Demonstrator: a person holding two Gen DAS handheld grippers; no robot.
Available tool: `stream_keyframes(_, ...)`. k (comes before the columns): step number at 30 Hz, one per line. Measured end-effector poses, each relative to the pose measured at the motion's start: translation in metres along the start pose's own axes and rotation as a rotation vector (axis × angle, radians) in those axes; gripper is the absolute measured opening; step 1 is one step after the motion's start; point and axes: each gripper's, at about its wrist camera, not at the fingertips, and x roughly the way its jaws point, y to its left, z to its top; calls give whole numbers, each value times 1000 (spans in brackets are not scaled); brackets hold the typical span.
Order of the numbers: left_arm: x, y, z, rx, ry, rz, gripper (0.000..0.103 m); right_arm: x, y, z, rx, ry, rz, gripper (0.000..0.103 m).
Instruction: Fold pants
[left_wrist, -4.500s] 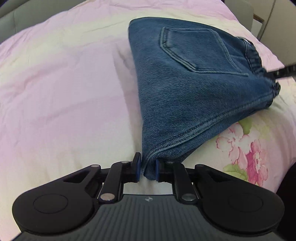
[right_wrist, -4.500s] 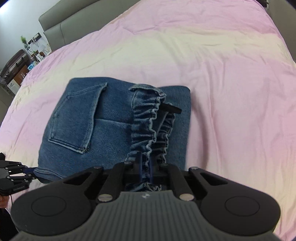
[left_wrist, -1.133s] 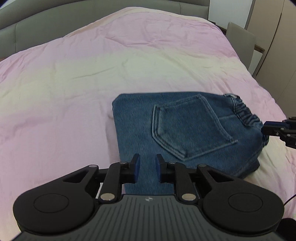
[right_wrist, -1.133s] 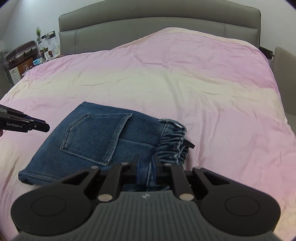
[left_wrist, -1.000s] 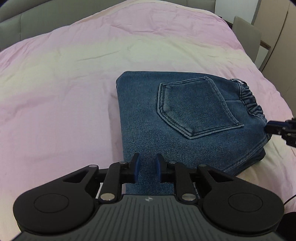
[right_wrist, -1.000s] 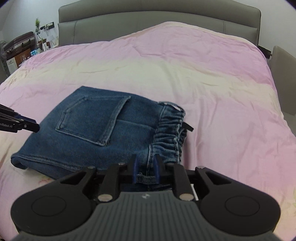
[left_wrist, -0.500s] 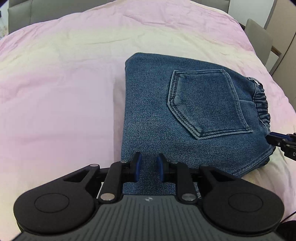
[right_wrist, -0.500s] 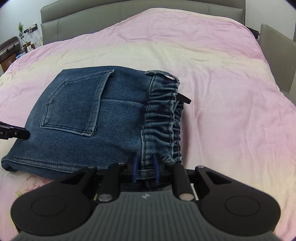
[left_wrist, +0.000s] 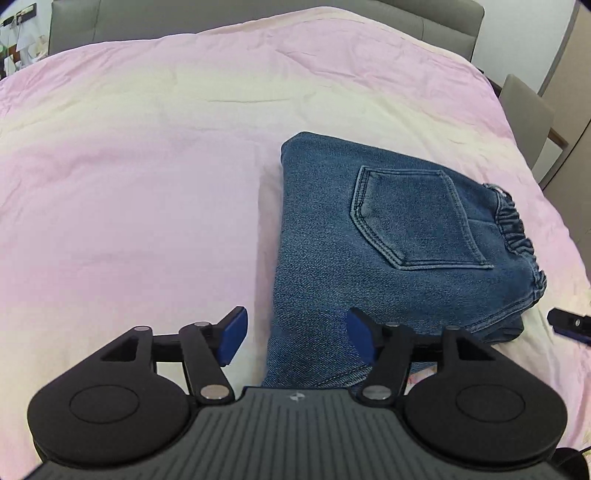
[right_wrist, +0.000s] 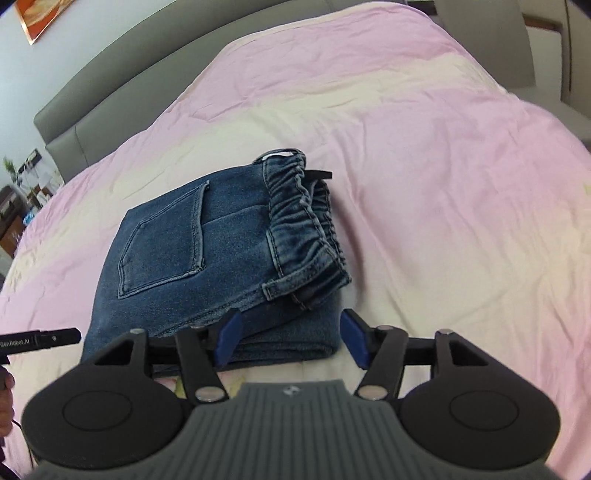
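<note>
Between the blue pads of the left gripper (left_wrist: 295, 341), which stand wide apart and hold nothing, lies the near folded corner of the jeans (left_wrist: 384, 236); the right gripper (right_wrist: 291, 341) is likewise spread wide, empty, straddling the near edge below the waistband. With both sets of jaws off the cloth, the fold looks finished, so the sound move is to draw each gripper straight back and up without snagging an edge or dragging the stack askew. These blue denim pants sit as a compact, roughly square bundle on the pink-and-cream bedspread (left_wrist: 147, 166), back pocket (right_wrist: 162, 240) facing up, elastic waistband (right_wrist: 303, 218) gathered along one side, layers stacked fairly evenly with lower edges peeking out beneath the waistband
</note>
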Motion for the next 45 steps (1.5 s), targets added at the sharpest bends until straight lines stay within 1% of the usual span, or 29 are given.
stream_keyframes(1, -1, 2, 1, -19, -7, -9, 78, -1, -4, -3, 44, 4, 13, 71)
stream_keyframes(3, -3, 9, 1, -72, -20, -51, 87, 2, -12, -7, 137, 21, 45, 74)
stream_keyframes(4, -2, 14, 2, -108, -24, -77, 88, 4, -17, -9, 184, 25, 62, 76)
stream_keyframes(6, 5, 27, 3, -196, -17, -119, 88, 8, -25, -11, 266, 27, 83, 79)
stream_keyframes(9, 19, 47, 6, -332, -8, -167, 88, 18, -33, -11, 336, 24, 88, 79)
stream_keyframes(12, 37, 59, 13, -415, 1, -209, 88, 30, -41, -7, 382, 33, 104, 79)
stream_keyframes(15, 56, 62, 22, -430, 30, -226, 88, 44, -45, 0, 396, 35, 132, 79)
stream_keyframes(19, 79, 58, 31, -399, 66, -230, 88, 66, -53, 6, 411, 35, 157, 84)
stream_keyframes(21, 88, 57, 36, -387, 72, -253, 88, 77, -56, 9, 418, 45, 187, 86)
stream_keyframes(23, 99, 54, 43, -374, 82, -270, 88, 85, -58, 12, 398, 50, 211, 87)
stream_keyframes(25, 107, 50, 47, -349, 85, -269, 89, 91, -59, 13, 391, 50, 234, 87)
stream_keyframes(28, 114, 41, 49, -294, 78, -242, 79, 95, -64, 13, 396, 53, 263, 84)
stream_keyframes(29, 114, 39, 48, -282, 73, -247, 72, 96, -65, 12, 399, 55, 273, 83)
stream_keyframes(30, 114, 39, 48, -282, 73, -260, 62, 96, -66, 12, 403, 57, 285, 77)
stream_keyframes(31, 114, 41, 47, -291, 78, -282, 56, 97, -66, 11, 412, 60, 295, 73)
stream_keyframes(32, 113, 42, 47, -308, 79, -281, 55, 97, -66, 11, 415, 58, 293, 72)
stream_keyframes(33, 111, 41, 47, -311, 76, -276, 51, 96, -65, 10, 406, 53, 288, 70)
stream_keyframes(35, 104, 33, 47, -279, 61, -252, 46, 91, -63, 9, 386, 44, 275, 65)
stream_keyframes(37, 96, 26, 49, -250, 51, -230, 41, 84, -56, 11, 350, 36, 256, 57)
stream_keyframes(39, 89, 25, 53, -251, 50, -227, 36, 76, -47, 16, 312, 24, 241, 53)
stream_keyframes(41, 80, 27, 56, -254, 45, -229, 33, 65, -38, 20, 276, 2, 235, 51)
stream_keyframes(42, 74, 25, 59, -242, 39, -225, 30, 59, -34, 22, 262, -8, 235, 49)
stream_keyframes(45, 55, 23, 63, -201, 33, -201, 28, 40, -18, 29, 220, -25, 250, 47)
